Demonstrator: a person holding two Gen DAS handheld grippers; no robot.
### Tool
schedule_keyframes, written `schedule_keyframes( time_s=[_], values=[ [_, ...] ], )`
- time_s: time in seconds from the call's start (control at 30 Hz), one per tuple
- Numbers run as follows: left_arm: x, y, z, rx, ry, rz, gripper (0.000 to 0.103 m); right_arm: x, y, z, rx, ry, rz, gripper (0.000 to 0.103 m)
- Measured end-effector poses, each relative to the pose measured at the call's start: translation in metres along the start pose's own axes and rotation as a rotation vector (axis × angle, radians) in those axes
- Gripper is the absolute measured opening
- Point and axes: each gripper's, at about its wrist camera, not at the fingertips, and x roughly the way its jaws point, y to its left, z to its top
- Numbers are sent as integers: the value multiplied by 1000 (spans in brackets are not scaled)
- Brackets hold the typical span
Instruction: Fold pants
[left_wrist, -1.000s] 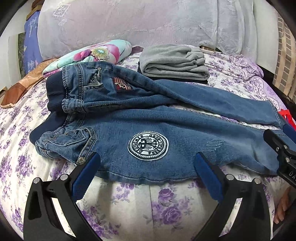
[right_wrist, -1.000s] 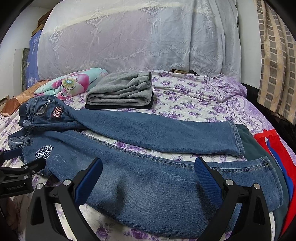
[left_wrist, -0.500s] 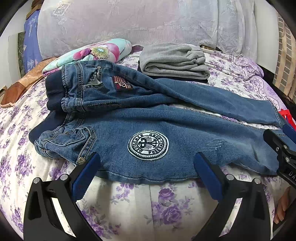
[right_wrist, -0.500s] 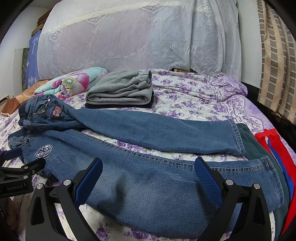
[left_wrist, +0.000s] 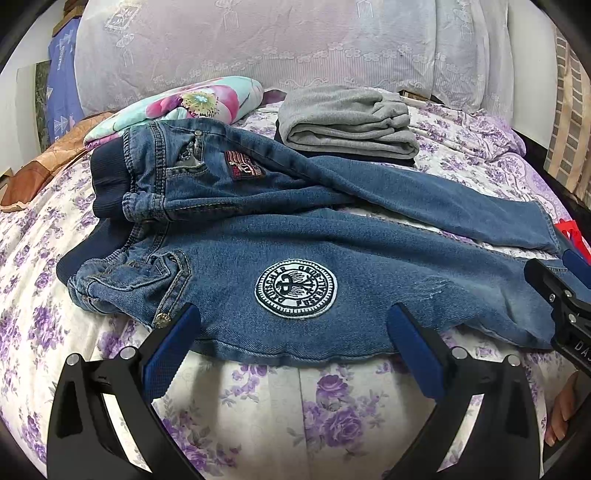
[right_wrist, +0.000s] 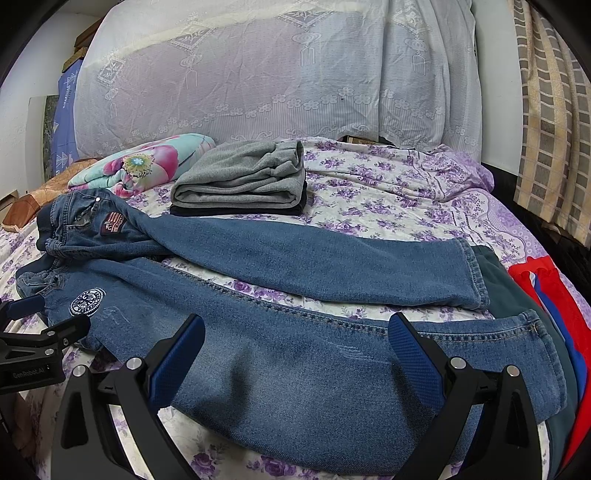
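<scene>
Both grippers, left (left_wrist: 293, 332) and right (right_wrist: 297, 338), hover wide open and empty over the jeans (right_wrist: 280, 317) (legs splayed), spread before the grey stack (right_wrist: 240, 181).

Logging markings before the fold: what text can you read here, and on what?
"GenRobot.AI": on the left gripper body, right wrist view.
"DA", cut off by the frame edge: on the right gripper body, left wrist view.
Round patch on the jeans: ring lettering, unreadable.
Red patch: unreadable.
</scene>
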Motion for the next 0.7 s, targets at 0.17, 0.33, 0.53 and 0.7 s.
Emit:
schedule_keyframes(
  time_s=[0.17,0.33,0.53,0.7],
  values=[
    [0,0,-1,-1,0,-1,99,0,0,0,-1,0,-1,100],
    [0,0,-1,-2,0,-2,99,0,0,0,-2,1,-2,100],
    [0,0,-1,-2,1,-2,99,0,0,1,-3,2,-2,100],
    [0,0,-1,-3,0,-3,99,0,0,1,-3,3,-3,100]
  ],
)
